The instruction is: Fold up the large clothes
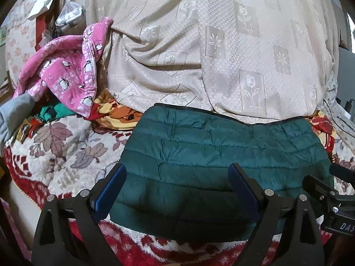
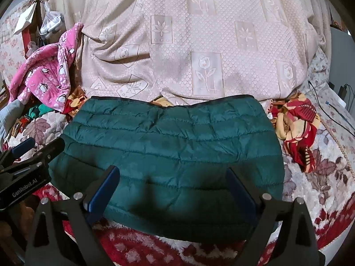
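A dark green quilted puffer jacket [image 1: 221, 155] lies folded into a wide block on the bed; it also shows in the right wrist view [image 2: 168, 146]. My left gripper [image 1: 177, 175] is open, its blue-padded fingers spread above the jacket's near left part, holding nothing. My right gripper [image 2: 173, 175] is open above the jacket's near middle, holding nothing. The right gripper's body shows at the right edge of the left wrist view [image 1: 328, 197]. The left gripper shows at the left edge of the right wrist view [image 2: 26, 168].
A red and white leaf-patterned blanket [image 1: 66, 150] covers the bed. A cream floral cover [image 1: 221, 55] rises behind the jacket. A pink penguin-print garment [image 1: 66, 71] is heaped at the back left. A red and yellow cloth [image 2: 297, 128] lies to the jacket's right. Cables [image 2: 332, 110] run at far right.
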A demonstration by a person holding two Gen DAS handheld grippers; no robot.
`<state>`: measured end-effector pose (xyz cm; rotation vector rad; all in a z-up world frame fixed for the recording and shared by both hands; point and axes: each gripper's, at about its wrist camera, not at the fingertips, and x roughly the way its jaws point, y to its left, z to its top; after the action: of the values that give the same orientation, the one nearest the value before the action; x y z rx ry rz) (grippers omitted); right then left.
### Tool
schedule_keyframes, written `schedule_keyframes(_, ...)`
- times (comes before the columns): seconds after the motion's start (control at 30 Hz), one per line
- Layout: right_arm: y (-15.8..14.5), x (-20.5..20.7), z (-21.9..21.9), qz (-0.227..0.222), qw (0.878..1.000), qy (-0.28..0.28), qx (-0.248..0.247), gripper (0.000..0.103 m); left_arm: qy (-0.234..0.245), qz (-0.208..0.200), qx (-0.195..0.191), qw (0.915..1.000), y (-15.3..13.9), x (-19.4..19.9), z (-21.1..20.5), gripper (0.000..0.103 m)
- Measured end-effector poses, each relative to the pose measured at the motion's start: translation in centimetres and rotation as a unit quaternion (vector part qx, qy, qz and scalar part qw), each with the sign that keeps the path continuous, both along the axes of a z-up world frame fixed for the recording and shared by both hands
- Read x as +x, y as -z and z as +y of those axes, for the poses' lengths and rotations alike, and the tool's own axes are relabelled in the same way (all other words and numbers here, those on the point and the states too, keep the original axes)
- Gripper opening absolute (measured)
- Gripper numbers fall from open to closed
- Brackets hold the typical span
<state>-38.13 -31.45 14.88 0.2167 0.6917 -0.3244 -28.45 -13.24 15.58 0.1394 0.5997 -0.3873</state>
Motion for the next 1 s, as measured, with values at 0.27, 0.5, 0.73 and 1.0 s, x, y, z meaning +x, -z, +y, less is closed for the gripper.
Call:
schedule_keyframes(0.27,0.0,0.0,-0.1,0.001,1.000,0.000,-0.002,0.098,-0.003,-0.008,0.008,0.9999,0.0,-0.3,-0.2,0.067)
schedule_keyframes(0.5,0.6,0.0,0.0,0.008,1.000,0.002,0.002,0.098,-0.002,-0.005,0.012,0.9999,0.3,-0.3,-0.1,0.067)
schedule_keyframes(0.73,0.7,0.0,0.0,0.009,1.000,0.003,0.005,0.098,0.000,-0.006,0.016,0.9999,0.6,-0.3,-0.1,0.067)
schedule_keyframes(1.0,1.1,0.2,-0.1,0.011,1.000,0.009,0.011,0.098,0.000,-0.003,0.017,0.9998,0.9,-0.2,0.0,0.067)
